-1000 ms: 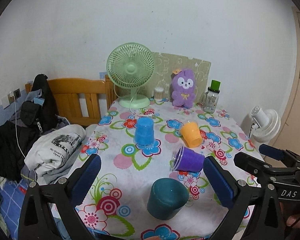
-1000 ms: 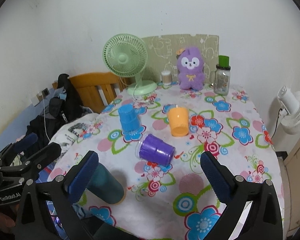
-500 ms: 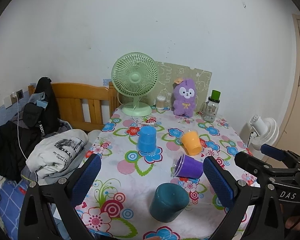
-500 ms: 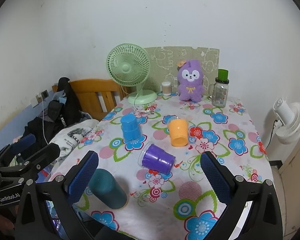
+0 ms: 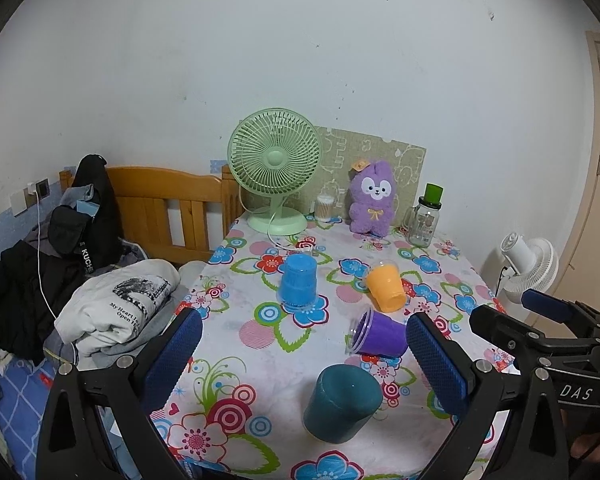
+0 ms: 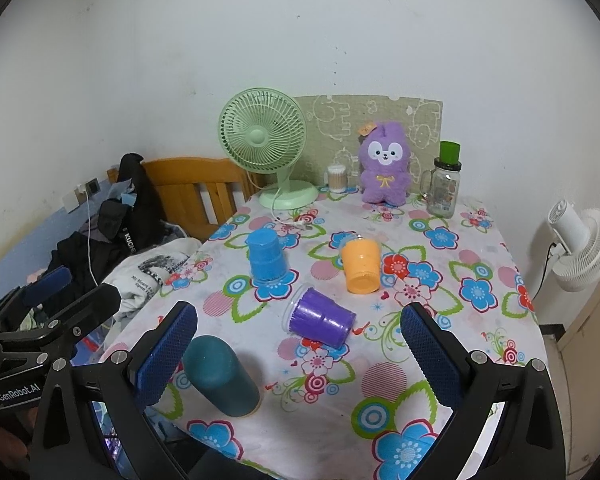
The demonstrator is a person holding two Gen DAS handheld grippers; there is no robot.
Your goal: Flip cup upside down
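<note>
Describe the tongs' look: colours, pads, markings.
Both tongs, left and right, are black angular frames with silver bolts and blue, dimple-textured rectangular pads. White lettering: "DAS" on the right unit, "GenRobot.AI" on the left. No cables or sleeves visible.

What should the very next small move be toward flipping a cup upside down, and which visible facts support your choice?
Probably bring the right gripper forward and down toward the purple cup. That cup lies on its side on the tablecloth, while the blue cup, orange cup and teal cup already appear to stand mouth down. Both grippers hang open and empty, and the purple cup sits between the right one's fingers.
</note>
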